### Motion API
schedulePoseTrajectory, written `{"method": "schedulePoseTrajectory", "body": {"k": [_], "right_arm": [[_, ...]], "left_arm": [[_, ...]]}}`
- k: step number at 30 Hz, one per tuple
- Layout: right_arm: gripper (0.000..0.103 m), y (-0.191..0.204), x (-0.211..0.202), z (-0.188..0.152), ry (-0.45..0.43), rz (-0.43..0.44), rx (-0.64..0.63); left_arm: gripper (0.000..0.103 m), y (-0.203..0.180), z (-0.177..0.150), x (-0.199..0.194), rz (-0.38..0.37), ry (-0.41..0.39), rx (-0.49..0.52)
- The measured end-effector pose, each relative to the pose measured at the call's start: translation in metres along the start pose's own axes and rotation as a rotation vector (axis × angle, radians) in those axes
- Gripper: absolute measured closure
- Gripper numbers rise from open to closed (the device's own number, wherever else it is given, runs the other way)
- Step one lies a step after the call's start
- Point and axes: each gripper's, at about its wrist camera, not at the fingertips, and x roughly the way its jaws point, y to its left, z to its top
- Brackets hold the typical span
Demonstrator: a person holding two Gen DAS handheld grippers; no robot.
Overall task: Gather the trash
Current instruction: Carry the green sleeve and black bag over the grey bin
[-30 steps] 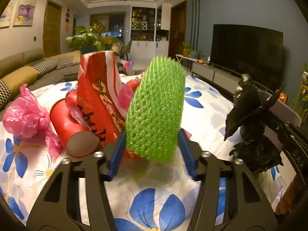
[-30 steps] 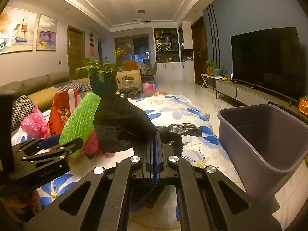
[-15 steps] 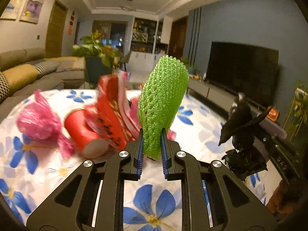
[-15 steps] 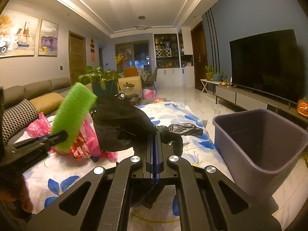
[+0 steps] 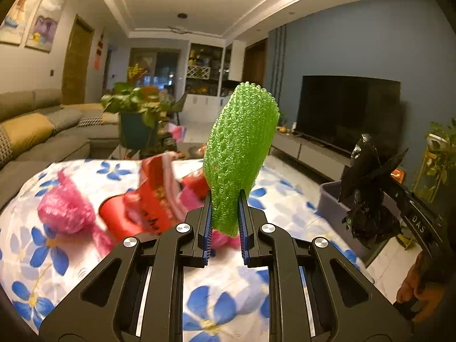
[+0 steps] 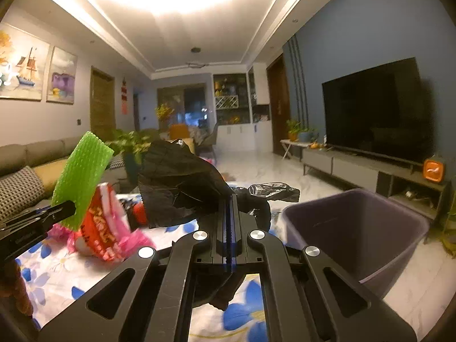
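Note:
My left gripper [image 5: 225,222] is shut on a green foam net sleeve [image 5: 239,154] and holds it upright above the floral table [image 5: 216,299]; the sleeve also shows in the right wrist view [image 6: 81,176]. My right gripper [image 6: 229,228] is shut on a crumpled black plastic bag [image 6: 182,182], which also shows at the right of the left wrist view [image 5: 367,199]. A red snack wrapper [image 5: 159,196], a red cup [image 5: 119,222] and a pink plastic bag [image 5: 65,211] lie on the table. A grey-purple bin [image 6: 356,228] stands to the right of the table.
A sofa [image 5: 37,134] runs along the left. A potted plant [image 5: 134,122] stands beyond the table. A TV [image 6: 376,111] on a low console [image 6: 367,171] lines the right wall. Another black bag [image 6: 273,191] lies at the table's far edge.
My left gripper has closed on the green sleeve and lifted it off the table. My right gripper, with the black bag, has risen and moved toward the bin.

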Motion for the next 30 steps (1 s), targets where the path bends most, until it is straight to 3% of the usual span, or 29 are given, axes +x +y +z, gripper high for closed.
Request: {"method": "schedulePoseTrajectory", "body": {"k": [8,16,21,30], "right_arm": [[0.100,-0.046,-0.006,0.021,-0.065,-0.143,0.034],[0.100,-0.094,-0.001,0.028,-0.094,-0.255,0.074],[0.100,-0.112,0.006,0.024,-0.099,-0.295,0.091],[0.100,-0.128,0.016,0.015,-0.080,-0.320,0.108]], "left_arm": [[0.088,-0.063,0.025,0.024,-0.172,-0.018,0.058],[0.088,-0.137,0.028,0.070,-0.303,0.005,0.117],[0.088,-0.171,0.025,0.099,-0.352,0.018,0.136],[0.088,-0.199,0.012,0.135,-0.399,0.068,0.163]]}}
